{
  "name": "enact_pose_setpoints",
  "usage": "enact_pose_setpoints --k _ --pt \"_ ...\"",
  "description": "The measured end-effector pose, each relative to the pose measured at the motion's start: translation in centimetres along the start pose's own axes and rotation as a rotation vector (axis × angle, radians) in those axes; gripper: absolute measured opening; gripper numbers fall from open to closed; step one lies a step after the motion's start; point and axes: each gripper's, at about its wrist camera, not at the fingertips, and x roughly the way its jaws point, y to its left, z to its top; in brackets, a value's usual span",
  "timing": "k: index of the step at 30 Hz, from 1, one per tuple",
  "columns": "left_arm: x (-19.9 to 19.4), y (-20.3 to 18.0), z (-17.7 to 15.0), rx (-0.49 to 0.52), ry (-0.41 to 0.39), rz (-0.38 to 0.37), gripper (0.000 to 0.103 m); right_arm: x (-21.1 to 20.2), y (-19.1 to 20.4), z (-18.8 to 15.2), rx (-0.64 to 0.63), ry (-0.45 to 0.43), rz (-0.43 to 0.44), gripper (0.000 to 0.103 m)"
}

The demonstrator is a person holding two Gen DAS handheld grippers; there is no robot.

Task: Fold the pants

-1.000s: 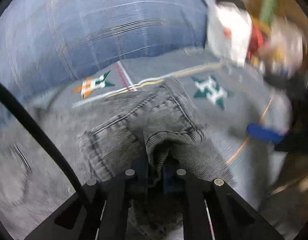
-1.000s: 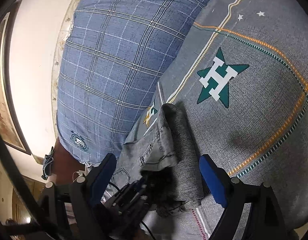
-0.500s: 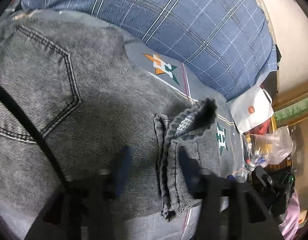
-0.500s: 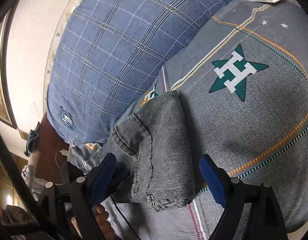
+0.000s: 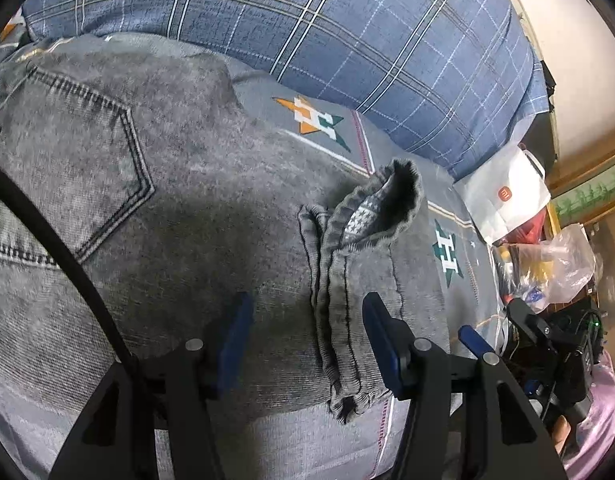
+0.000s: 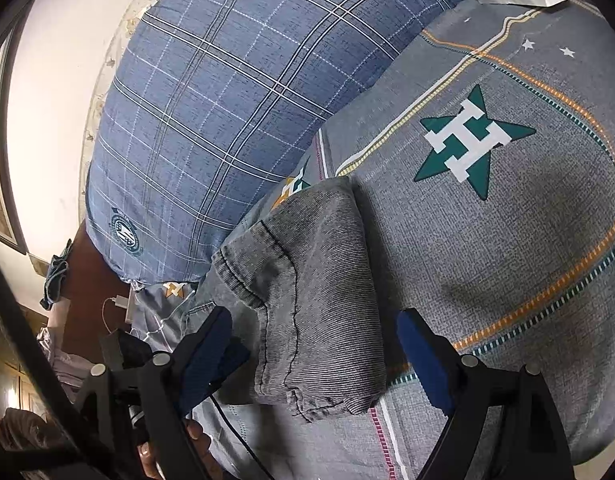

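While the grey jeans are lying folded on the grey star-print bedsheet, both tools are hovering just above them w/ nothing in their grip. Left gripper is sitting released, jaws spread wide, blue pads straddling the hem edge of the leg, which is resting doubled over on top of the seat area; back pocket is showing to the left. One cuff is curling up and showing its inner weave. Right gripper is also hanging open, its pads either side of the folded end of the pants, not touching the fabric. Blue plaid pillow is lying along the far edge of the sheet, just beside the jeans. White paper bag & a clear plastic bag are sitting off the bed's corner.
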Motion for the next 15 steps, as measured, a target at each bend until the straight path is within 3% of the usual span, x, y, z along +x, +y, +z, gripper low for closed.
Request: enact_pose_setpoints --k 2,5,9,15 --pt "0.0 0.2 -0.4 -0.018 -0.01 0.003 0.058 0.0 0.0 0.1 -0.004 0.002 0.001 0.087" --pt "-1.5 0.7 -1.7 -0.057 -0.116 0.015 0.058 0.1 0.0 0.1 -0.003 0.002 -0.003 0.088" --pt "-3.1 0.4 -3.6 -0.047 -0.23 0.104 0.058 0.1 -0.1 0.1 -0.005 0.001 -0.007 0.088" --pt "-2.6 0.5 -5.0 -0.068 -0.2 0.124 0.058 -0.2 0.0 0.0 -0.011 -0.01 -0.003 0.088"
